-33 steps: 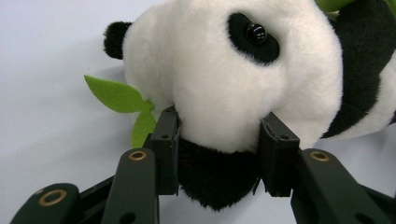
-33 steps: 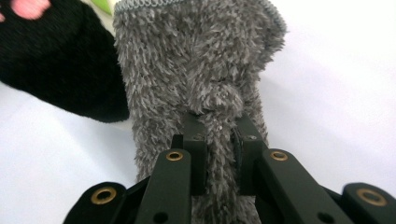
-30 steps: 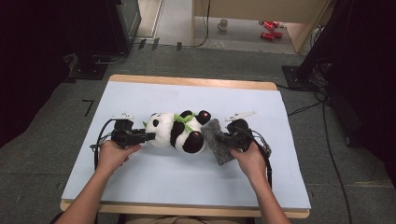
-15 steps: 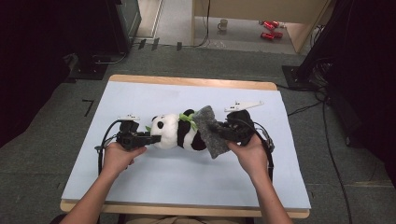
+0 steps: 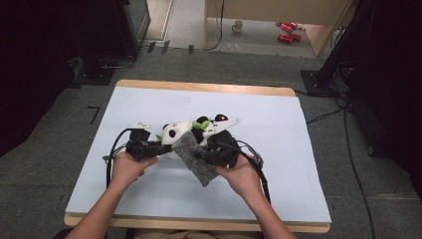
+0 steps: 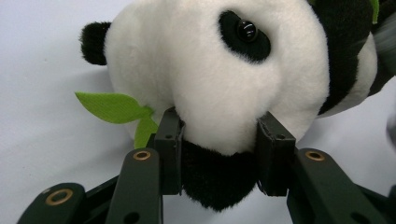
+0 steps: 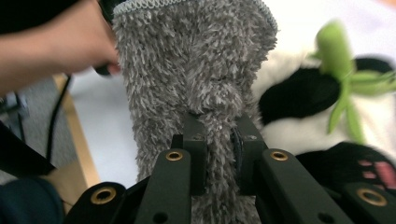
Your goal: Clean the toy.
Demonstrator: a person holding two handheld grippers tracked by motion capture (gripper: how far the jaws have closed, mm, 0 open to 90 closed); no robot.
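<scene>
A plush panda [image 5: 185, 135] lies just below the centre of the pale blue table [image 5: 298, 149], its fluffy white muzzle clamped between the pads of the left gripper [image 6: 219, 140] at the toy's nine o'clock. At its five o'clock the right gripper [image 7: 218, 140] pinches a shaggy grey cloth [image 5: 195, 158] hard in nearly closed jaws. Wiping well likely calls for a steady hold on the head and light, even strokes across the soft fur, clear of the green felt leaves [image 6: 116, 109].

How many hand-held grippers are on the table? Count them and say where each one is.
2. The left hand-held gripper grips the panda plush by its head. The right hand-held gripper holds the grey cloth over the panda's body. None seems hidden.
</scene>
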